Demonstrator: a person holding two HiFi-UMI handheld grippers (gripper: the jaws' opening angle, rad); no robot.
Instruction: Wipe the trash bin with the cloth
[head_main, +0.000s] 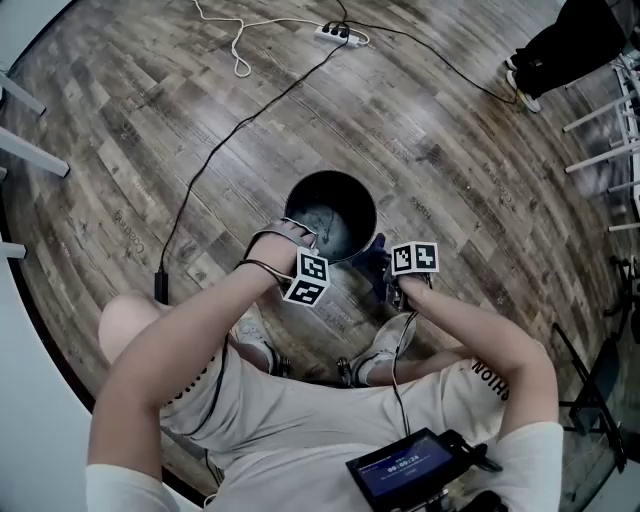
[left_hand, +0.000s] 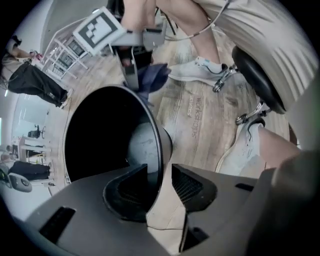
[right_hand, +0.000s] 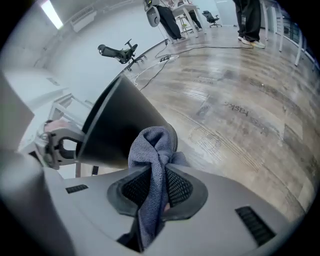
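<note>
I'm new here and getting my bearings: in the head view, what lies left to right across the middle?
A black adapter on the floor cable → left tool → right tool, shut on the cloth. The trash bin overlaps the left tool, so it is left out.

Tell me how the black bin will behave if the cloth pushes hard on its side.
The bin narrows toward its base, so a high push would probably tip it. It looks thin-walled and empty, likely light, and could slide on the smooth wood floor. The left tongs straddle its rim with a gap, so they probably won't steady it.
</note>
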